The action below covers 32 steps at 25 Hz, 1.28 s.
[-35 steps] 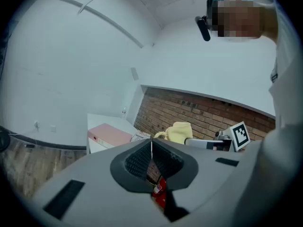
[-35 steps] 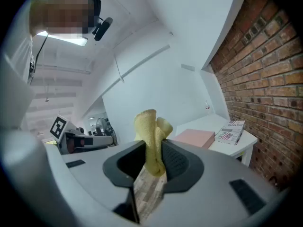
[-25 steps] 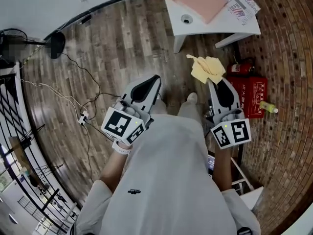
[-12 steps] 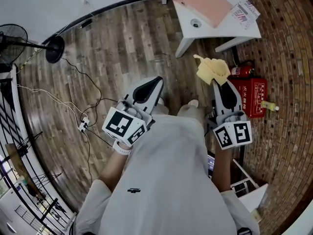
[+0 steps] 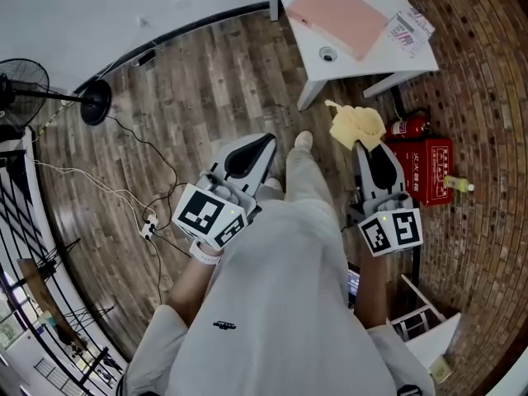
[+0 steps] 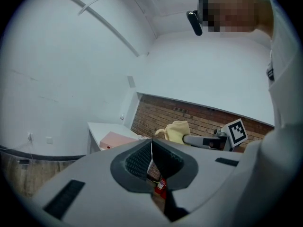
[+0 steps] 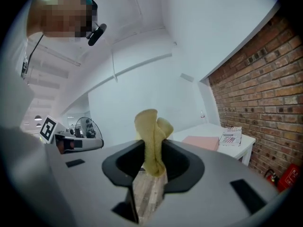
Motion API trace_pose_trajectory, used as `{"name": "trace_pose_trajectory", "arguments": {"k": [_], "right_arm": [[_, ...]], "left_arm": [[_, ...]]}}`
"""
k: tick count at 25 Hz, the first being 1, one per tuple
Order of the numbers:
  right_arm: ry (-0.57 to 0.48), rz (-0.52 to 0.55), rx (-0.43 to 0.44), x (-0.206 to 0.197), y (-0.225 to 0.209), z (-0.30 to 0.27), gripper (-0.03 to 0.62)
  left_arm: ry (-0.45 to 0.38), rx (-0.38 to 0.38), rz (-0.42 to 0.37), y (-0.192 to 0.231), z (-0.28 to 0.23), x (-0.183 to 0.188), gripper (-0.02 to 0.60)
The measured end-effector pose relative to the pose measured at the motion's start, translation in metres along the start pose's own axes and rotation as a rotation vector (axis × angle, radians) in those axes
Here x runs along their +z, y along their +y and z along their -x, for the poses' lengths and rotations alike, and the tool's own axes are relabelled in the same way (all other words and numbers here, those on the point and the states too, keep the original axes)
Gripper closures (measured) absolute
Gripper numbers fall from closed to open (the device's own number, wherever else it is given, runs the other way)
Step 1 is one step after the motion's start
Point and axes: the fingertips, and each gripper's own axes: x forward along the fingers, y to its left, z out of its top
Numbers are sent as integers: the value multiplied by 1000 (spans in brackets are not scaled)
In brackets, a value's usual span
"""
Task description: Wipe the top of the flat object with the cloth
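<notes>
Head view: 1 foot now swung forward toward table (image 5: 388, 60); right gripper (image 5: 357, 143) clamps cloth (image 5: 356, 124), left gripper (image 5: 269, 142) closed, empty; pad (image 5: 336, 16) unwiped.

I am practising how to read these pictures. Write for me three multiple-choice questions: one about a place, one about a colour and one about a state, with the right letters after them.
1. Where does the pink board lie?
A) on a chair
B) on the white table
C) on a bed

2. What colour is the cloth?
A) yellow
B) blue
C) black

3. How is the left claw?
A) wide open
B) shut on the cloth
C) shut and empty

Answers:
1. B, since the head view shows the board flat on the table top.
2. A, since the cloth held in the right claw is yellow.
3. C, since the left gripper view shows its jaws meeting with nothing between them.
</notes>
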Motion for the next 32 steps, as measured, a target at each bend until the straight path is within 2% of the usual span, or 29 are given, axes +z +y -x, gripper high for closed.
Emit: {"name": "trace_pose_trajectory", "arguments": {"k": [3,7,10,12,18,23,28,32], "right_arm": [[10,25,-10,-1,-13,-17,479],[-12,-11,-3,2,-31,-46,482],[-16,9,-18,11,-53,-76,487],[-6,18,-27,19,-70,-98,488],[-2,3,22,53,-125,-163,488],[4,9,3,77,-187,-214,488],[-1,14,71,95,-225,-262,488],[-1,11,90,99,-238,-281,487]], "left_arm": [[12,2,-1,9,-16,0,560],[28,13,7,25,-39,0,560],[32,20,4,43,-67,6,560],[39,25,6,57,-89,12,560],[43,30,4,86,-170,43,560],[40,46,-5,106,-241,67,560],[41,70,-31,123,-292,83,560],[48,100,-33,133,-311,90,560]]}}
